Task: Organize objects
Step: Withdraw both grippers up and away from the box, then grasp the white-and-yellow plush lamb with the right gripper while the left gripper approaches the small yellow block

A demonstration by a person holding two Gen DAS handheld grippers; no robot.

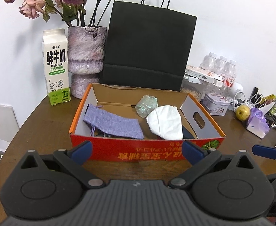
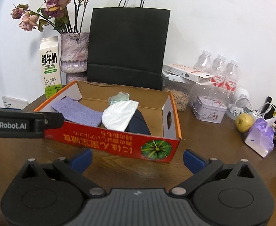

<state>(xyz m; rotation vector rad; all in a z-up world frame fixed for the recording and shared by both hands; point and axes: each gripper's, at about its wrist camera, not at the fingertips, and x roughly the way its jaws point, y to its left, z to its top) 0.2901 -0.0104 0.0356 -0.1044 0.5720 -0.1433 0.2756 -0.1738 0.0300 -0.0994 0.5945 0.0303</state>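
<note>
A red and orange cardboard box (image 1: 119, 148) (image 2: 109, 141) sits mid-table with its top open. Inside lie a purple knitted pouch (image 1: 113, 125) (image 2: 77, 113), a white cloth bag (image 1: 166, 122) (image 2: 119, 116), a pale green crumpled bag (image 1: 146, 103) (image 2: 119, 98) and a dark blue item (image 2: 139, 125), half hidden. My left gripper (image 1: 137, 151) stands open just in front of the box's near wall, holding nothing. My right gripper (image 2: 137, 159) is open too, before the box's near right corner. The right gripper's blue fingertip (image 1: 264, 149) shows at the left wrist view's right edge.
Behind the box stand a black paper bag (image 1: 149, 47) (image 2: 126, 47), a purple vase of dried roses (image 1: 86, 56) (image 2: 73, 54) and a milk carton (image 1: 56, 67) (image 2: 50, 66). To the right are water bottles (image 2: 217, 66), a tin (image 2: 209, 111), a pear (image 2: 244, 122), a purple tissue pack (image 2: 260, 139) and cables.
</note>
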